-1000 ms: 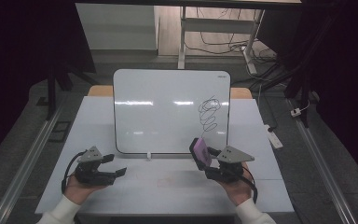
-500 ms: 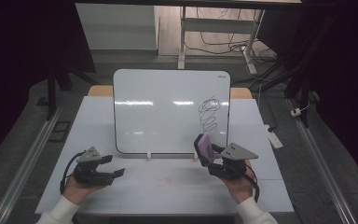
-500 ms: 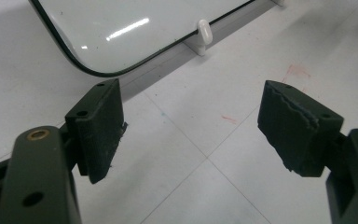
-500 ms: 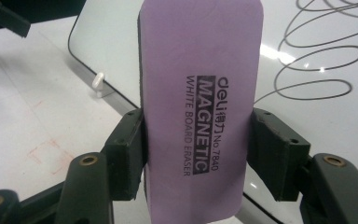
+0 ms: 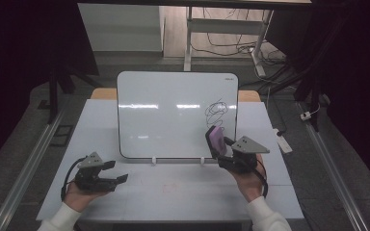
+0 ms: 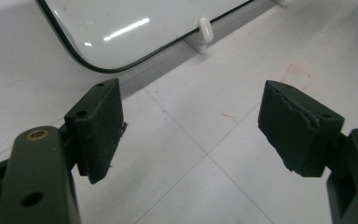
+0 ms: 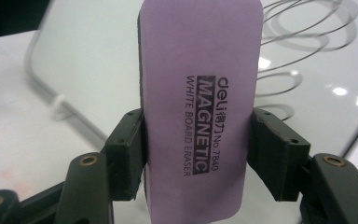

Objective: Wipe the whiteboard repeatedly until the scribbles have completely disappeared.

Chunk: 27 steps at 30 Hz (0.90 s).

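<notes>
The right gripper (image 5: 217, 147) is clamped on a purple eraser (image 5: 216, 141), its 2 jaws pressing the eraser's long sides about halfway along. In the right gripper view the eraser (image 7: 200, 112) stands upright between the pads, label facing the camera, dark felt edge turned toward the whiteboard (image 7: 98, 51).

Compared with a second ago, that hand has lifted and drifted a little toward the board: the eraser sat lower, close to the board's bottom edge, and now it hangs over the lower right part of the whiteboard (image 5: 173, 110), just below the scribble (image 5: 215, 109). I cannot tell whether the felt touches the surface yet; it looks slightly off it. The scribble looks intact, a loose tangle of black loops with no smear through it, so the wiping seems not to have begun.

The left gripper (image 5: 118, 179) has not budged. It rests low over the table (image 5: 173, 192), in front of the board's left corner, its jaws spread apart with nothing between them; the left gripper view shows bare tabletop between the pads (image 6: 100, 128).

My reading: the approach is nearly done, and the next move is a short push up onto the loops with the felt face flat against the board.
</notes>
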### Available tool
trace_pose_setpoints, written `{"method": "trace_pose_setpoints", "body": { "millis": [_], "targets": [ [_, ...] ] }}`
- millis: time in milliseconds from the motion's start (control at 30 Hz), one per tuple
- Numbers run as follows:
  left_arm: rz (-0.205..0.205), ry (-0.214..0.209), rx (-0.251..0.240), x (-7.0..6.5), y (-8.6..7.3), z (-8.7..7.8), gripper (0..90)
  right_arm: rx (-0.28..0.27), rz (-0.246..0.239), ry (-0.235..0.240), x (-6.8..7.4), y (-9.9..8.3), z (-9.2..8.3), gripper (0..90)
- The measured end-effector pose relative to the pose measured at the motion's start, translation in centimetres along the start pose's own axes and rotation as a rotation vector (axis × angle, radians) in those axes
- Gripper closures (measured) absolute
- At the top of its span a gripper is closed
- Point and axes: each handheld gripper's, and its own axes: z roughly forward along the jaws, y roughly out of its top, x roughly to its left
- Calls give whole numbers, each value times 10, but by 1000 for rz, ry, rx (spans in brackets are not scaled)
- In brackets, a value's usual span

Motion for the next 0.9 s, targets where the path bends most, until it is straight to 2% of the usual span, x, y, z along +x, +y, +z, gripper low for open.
{"method": "trace_pose_setpoints", "body": {
  "millis": [133,233,300,400,533,700,900],
  "targets": [
    [5,-4,0,-1,-1,0,234,-12,6,-69,-13,12,6,397],
    [8,-6,0,0,-1,-1,234,-4,-25,-133,-23,22,12,398],
    [5,-6,2,1,-2,-1,234,-1,-16,-157,-33,29,16,398],
    [3,-7,4,2,-3,0,234,-6,-13,-217,-46,41,21,399],
    [9,-8,9,2,-3,1,234,-20,-12,-275,-58,57,28,400],
    [6,-8,12,3,-3,2,234,-17,-22,-295,-64,73,43,401],
    [8,-8,13,2,-3,2,235,17,-58,-297,-61,82,58,402]
  ]
}}
